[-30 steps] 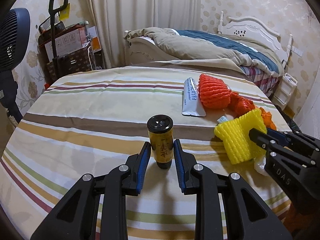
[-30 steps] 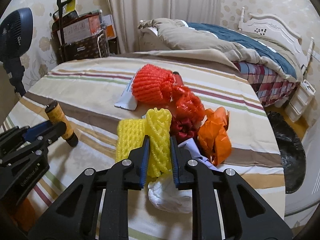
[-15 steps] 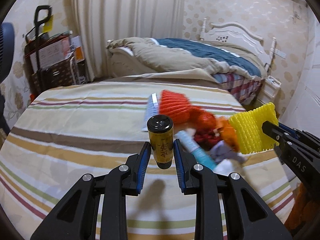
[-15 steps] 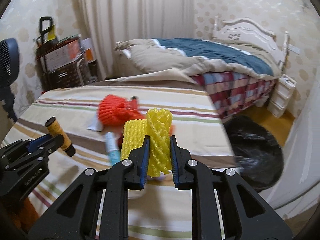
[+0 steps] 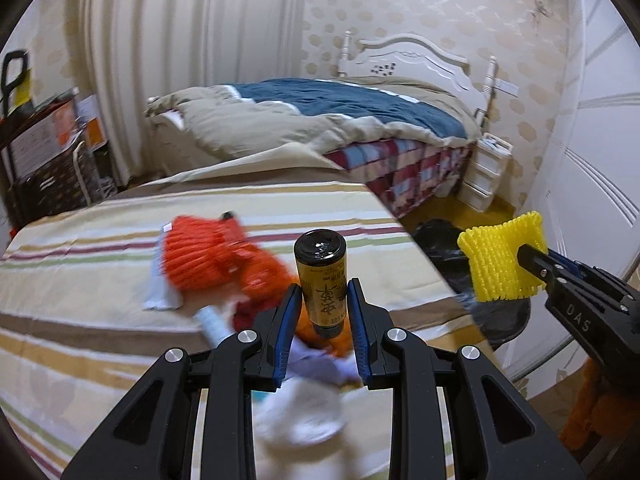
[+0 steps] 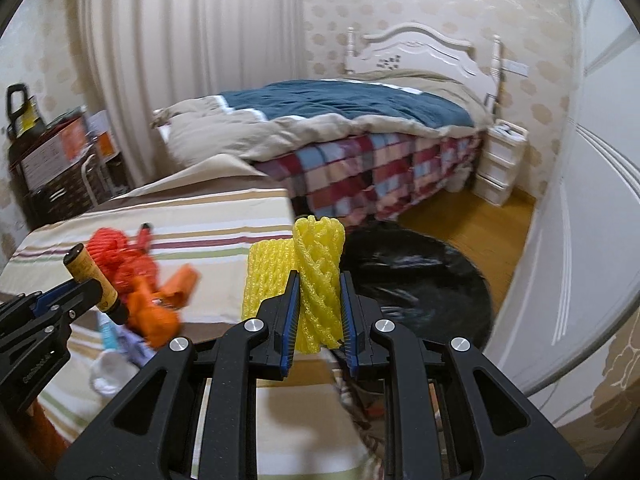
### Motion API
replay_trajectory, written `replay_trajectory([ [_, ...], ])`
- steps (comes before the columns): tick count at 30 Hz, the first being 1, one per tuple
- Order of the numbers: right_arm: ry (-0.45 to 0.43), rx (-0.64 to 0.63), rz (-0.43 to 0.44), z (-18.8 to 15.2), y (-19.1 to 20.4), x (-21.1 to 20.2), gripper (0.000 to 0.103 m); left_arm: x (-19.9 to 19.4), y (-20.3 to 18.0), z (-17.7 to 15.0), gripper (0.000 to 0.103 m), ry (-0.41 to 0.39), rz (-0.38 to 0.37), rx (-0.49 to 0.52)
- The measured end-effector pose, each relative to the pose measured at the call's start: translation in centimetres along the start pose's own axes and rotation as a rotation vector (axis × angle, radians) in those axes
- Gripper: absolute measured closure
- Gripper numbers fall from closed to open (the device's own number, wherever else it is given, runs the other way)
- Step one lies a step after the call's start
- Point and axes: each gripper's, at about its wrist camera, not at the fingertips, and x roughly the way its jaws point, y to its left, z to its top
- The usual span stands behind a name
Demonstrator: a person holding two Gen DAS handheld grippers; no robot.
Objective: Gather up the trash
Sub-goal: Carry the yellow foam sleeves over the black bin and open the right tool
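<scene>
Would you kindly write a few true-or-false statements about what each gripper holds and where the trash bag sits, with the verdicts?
1. The left gripper is shut on the small gold bottle. True.
2. The right gripper is empty. False: its jaws clamp the yellow foam net.
3. The black trash bag lies on the floor beside the striped table. True.
4. The orange foam net is already in the bag. False: it lies on the striped table.
5. The bottle is lying flat on the table. False: it is held upright in the jaws, above the other trash.
</scene>
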Motion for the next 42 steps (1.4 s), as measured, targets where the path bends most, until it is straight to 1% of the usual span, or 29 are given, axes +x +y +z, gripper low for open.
replay_trajectory([
  [7, 0.027, 0.053, -0.053, -0.4, -3.9, 2.3, 0.084, 3.2, -4.7, 1.1, 0.076, 0.02, -0.045, 0.073],
  [14, 0.051, 0.091, -0.085, -0.3, -6.6, 4.1, 0.084, 6.2, -8.1, 1.7, 0.076, 0.052, -0.066, 0.113],
  [21, 0.069, 0.12, -0.099, 0.0, -8.6, 5.8, 0.084, 8.3, -10.1, 2.0, 0.076, 0.072, -0.064, 0.134],
  [32, 0.093, 0.166, -0.109, -0.1, -10.9, 7.3, 0.084, 11.0, -13.3, 2.6, 0.076, 0.088, -0.048, 0.173],
  [42, 0.116, 0.188, -0.127, -0.2, -12.3, 8.7, 0.084, 12.8, -14.5, 2.6, 0.076, 0.112, -0.045, 0.188],
])
